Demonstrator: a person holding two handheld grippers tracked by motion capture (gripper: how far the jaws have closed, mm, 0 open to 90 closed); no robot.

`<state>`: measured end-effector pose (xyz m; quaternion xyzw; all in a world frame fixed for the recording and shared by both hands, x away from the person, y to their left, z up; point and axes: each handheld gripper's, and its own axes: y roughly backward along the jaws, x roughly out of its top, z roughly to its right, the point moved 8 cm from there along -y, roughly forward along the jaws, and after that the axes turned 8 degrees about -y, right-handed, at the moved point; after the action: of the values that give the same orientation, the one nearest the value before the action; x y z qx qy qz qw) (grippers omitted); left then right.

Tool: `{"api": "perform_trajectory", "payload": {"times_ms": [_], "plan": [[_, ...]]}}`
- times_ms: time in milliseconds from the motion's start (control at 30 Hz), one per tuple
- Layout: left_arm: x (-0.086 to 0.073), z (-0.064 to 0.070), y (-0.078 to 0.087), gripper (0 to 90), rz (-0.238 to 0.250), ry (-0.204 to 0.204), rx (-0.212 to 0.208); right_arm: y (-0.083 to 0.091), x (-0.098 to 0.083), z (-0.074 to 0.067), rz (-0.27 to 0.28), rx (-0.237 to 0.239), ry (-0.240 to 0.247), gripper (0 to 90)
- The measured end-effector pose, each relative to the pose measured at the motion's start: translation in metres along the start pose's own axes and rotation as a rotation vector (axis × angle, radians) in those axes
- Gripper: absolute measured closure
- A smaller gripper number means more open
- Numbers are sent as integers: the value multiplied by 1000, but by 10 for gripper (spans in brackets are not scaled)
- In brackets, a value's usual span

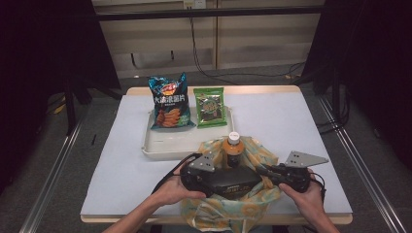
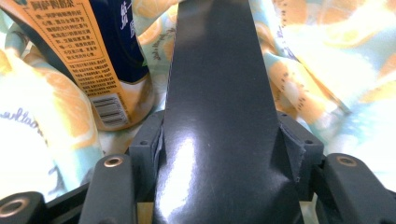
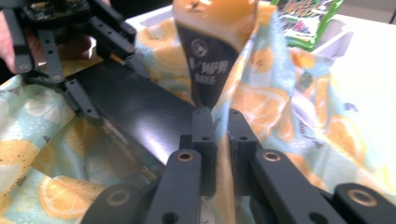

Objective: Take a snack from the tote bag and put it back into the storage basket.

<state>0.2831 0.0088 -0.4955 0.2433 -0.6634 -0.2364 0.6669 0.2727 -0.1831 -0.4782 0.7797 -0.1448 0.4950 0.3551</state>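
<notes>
I see a glossy black box (image 2: 219, 116) lying in soft printed cloth (image 3: 289, 112). The bottle (image 1: 233, 148) has a smooth paper label, the two snack bags (image 1: 168, 102) look shiny foil, the tray (image 1: 155, 145) matt plastic.

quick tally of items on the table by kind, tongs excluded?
Snack bags: 2, a blue chip bag and a green bag
Bottles: 1, an orange-labelled bottle standing in the cloth bag
Black boxes: 1, the black box
Cloth bags: 1, the orange-print cloth bag
Trays: 1, the white tray
Total: 6
</notes>
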Motion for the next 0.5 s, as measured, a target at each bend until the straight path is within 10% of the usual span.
{"api": "perform_trajectory", "payload": {"times_ms": [500], "plan": [[5, 0, 33, 434, 93, 14, -2, 15, 4, 14, 46, -44, -30, 852]]}}
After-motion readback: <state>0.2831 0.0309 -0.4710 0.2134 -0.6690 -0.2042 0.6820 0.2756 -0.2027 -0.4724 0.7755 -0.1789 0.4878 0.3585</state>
